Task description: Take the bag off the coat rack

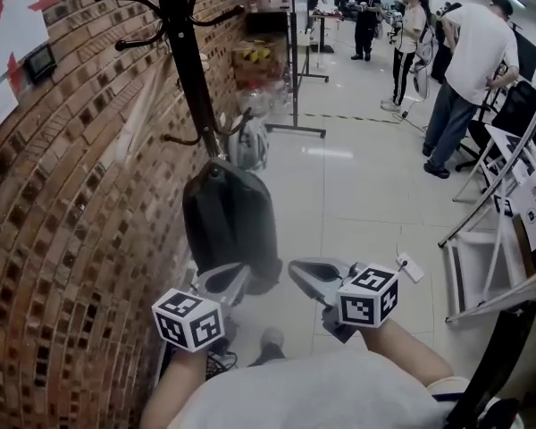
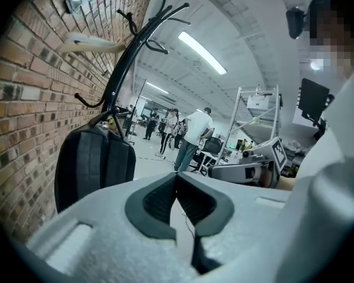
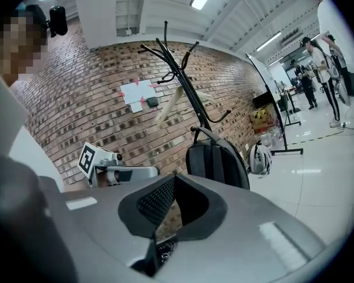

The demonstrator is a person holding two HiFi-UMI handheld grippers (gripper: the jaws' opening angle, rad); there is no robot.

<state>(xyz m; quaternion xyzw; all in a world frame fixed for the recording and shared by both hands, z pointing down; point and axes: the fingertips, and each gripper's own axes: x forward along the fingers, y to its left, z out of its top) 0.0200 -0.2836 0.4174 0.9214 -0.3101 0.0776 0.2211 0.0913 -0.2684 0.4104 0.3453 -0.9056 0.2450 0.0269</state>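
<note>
While both pairs of jaws sit pressed together with nothing between them, I've got the left hand-held gripper [image 1: 225,281] low in front of me, and the bag [image 1: 228,217] is just ahead of it, a little to its left. It's a black bag, hanging upright by its top handle from a low hook on the coat rack [image 1: 186,56], not lifted off. The right hand-held gripper [image 1: 305,272] is level with the left one, just to its right, and the bag lies ahead of it too. Neither hand-held gripper touches the bag, as far as I can see. The brick wall [image 1: 62,239] runs to the left of the left hand-held gripper, right behind the rack. Farther ahead, past the rack, a backpack [image 1: 248,143] sits on the floor [image 1: 357,195] by the wall. Well ahead and to the right, people [image 1: 472,61] are standing.
</note>
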